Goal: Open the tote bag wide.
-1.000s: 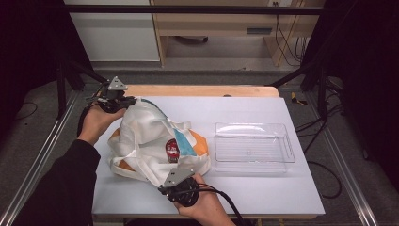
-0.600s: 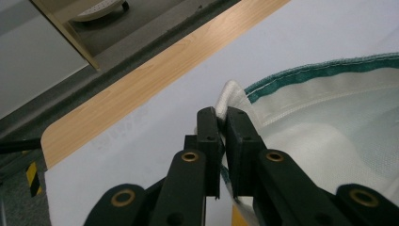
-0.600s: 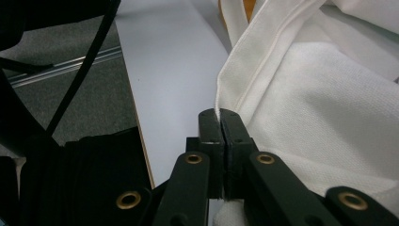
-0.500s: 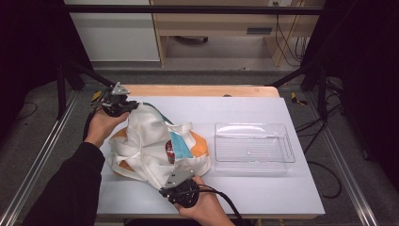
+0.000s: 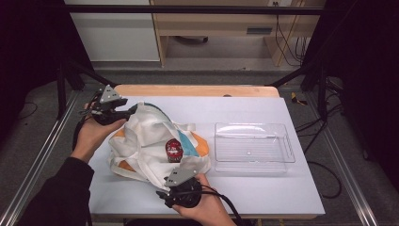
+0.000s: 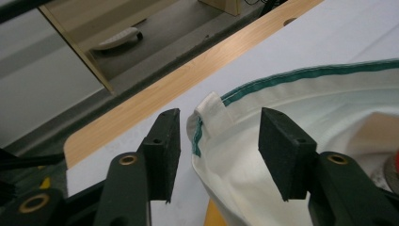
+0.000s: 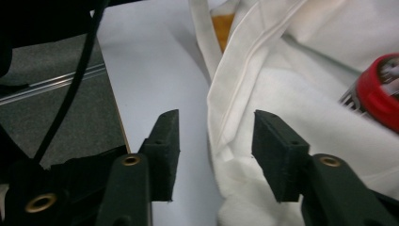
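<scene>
Your left gripper (image 6: 216, 150) has its jaws standing apart, and the green-trimmed rim of the white cloth bag (image 6: 301, 99) rises right between them, its folded corner tab a little nearer the left pad and touching neither. From above, that gripper (image 5: 123, 113) sits at the bag's (image 5: 150, 136) far left edge, with the bag spreading away in front of it across the white table (image 5: 263, 188). Your right gripper (image 7: 215, 150) is also spread open, the bag's hemmed edge (image 7: 244, 84) lying in the gap between the jaws, closer to the right pad; whether it touches that pad you cannot tell. Beyond the right jaw, a red-lidded jar (image 7: 379, 92) rests on the cloth. From above, the jar (image 5: 173, 149) lies just ahead of that gripper (image 5: 167, 194), and a clear plastic tray (image 5: 254, 147) stands to its right, apart from the bag.
</scene>
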A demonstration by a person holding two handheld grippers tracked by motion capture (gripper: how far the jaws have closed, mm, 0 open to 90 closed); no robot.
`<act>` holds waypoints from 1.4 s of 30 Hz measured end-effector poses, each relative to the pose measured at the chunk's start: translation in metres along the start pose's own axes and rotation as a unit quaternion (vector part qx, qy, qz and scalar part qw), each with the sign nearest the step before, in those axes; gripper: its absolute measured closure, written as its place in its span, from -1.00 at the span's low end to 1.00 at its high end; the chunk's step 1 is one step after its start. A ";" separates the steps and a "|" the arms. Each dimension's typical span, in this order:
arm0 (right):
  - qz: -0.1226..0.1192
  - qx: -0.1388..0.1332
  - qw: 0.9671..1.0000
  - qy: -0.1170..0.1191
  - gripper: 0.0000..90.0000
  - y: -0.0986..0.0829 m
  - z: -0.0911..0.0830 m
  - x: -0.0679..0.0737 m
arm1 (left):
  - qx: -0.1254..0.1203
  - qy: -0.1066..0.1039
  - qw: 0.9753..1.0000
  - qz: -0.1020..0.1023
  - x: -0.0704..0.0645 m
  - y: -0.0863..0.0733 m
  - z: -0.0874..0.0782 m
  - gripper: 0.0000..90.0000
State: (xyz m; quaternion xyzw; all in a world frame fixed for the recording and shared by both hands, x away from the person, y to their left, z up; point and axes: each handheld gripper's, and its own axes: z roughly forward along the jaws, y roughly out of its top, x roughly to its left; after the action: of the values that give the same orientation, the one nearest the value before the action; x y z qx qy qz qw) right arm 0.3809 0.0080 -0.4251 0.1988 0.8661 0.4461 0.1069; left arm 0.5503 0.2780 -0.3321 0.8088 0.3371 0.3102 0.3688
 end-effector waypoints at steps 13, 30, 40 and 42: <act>-0.019 -0.017 0.997 -0.078 -0.09 0.045 -0.050 -0.009 | -0.006 0.002 1.000 0.015 -0.051 -0.031 -0.066 -0.17; -0.051 0.028 0.991 -0.117 -0.11 0.114 -0.044 -0.081 | -0.006 -0.001 1.000 -0.028 -0.103 -0.076 -0.047 -0.15; -0.038 0.083 0.988 -0.127 -0.20 0.124 0.001 -0.119 | -0.008 -0.012 0.999 -0.046 -0.103 -0.092 -0.039 -0.08; -0.040 0.098 0.986 -0.129 -0.17 0.122 0.009 -0.120 | -0.008 -0.017 0.999 -0.045 -0.105 -0.092 -0.038 -0.05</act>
State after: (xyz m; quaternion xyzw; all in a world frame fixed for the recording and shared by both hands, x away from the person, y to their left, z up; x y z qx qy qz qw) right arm 0.5224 0.0252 -0.3298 0.2288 0.8918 0.3256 0.2154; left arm 0.4319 0.2574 -0.4126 0.7948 0.3649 0.2822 0.3943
